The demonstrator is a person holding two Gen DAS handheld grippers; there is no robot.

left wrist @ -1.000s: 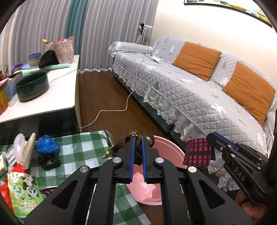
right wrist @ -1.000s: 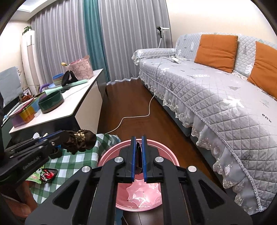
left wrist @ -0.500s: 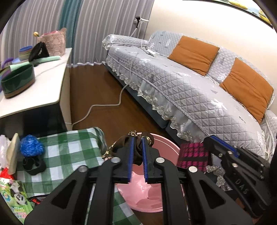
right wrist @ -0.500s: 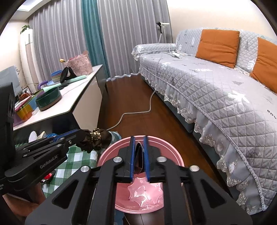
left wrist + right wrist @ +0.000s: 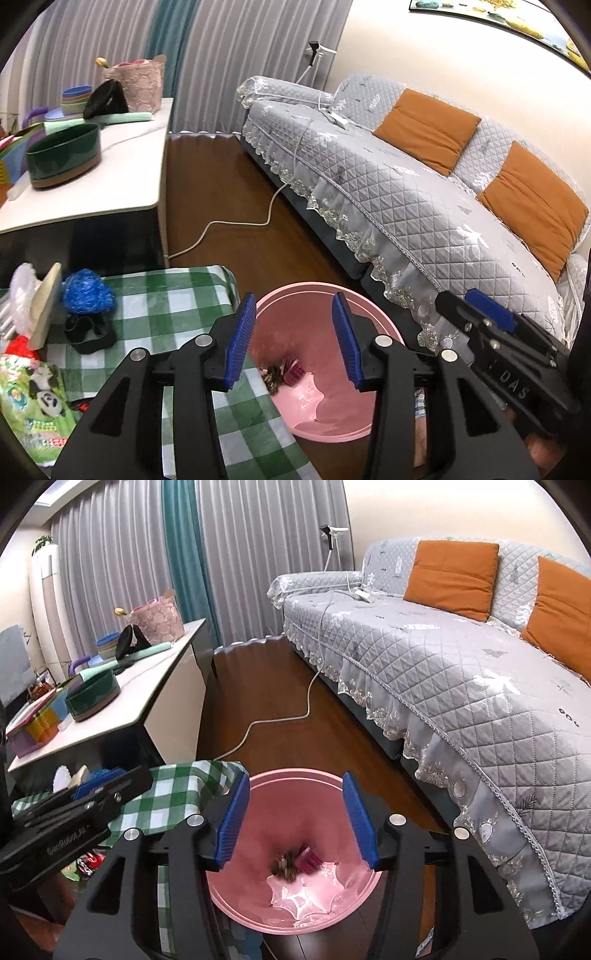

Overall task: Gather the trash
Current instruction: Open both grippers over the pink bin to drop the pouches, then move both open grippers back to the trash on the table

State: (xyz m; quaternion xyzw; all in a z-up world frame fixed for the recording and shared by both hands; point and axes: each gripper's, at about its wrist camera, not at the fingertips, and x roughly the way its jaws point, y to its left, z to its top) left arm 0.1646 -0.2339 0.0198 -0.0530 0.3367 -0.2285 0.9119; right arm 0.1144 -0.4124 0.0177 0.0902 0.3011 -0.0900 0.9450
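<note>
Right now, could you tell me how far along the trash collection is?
Done: a brown-gold wrapper and a magenta wrapper lie inside the pink bin. In hand: nothing; the left gripper and right gripper are both open above the bin. Left: the panda snack packet, a blue crumpled ball and other bits sit on the checked tablecloth.

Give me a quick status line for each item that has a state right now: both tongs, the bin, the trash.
left tongs: open, empty, above the bin.
right tongs: open, empty, above the bin.
pink bin: upright on the floor beside the checked table, uncovered.
dark brown wrapper: inside the bin, at the bottom.
magenta wrapper: inside the bin, next to the brown one.
panda snack bag: lying on the checked tablecloth, not collected.
</note>
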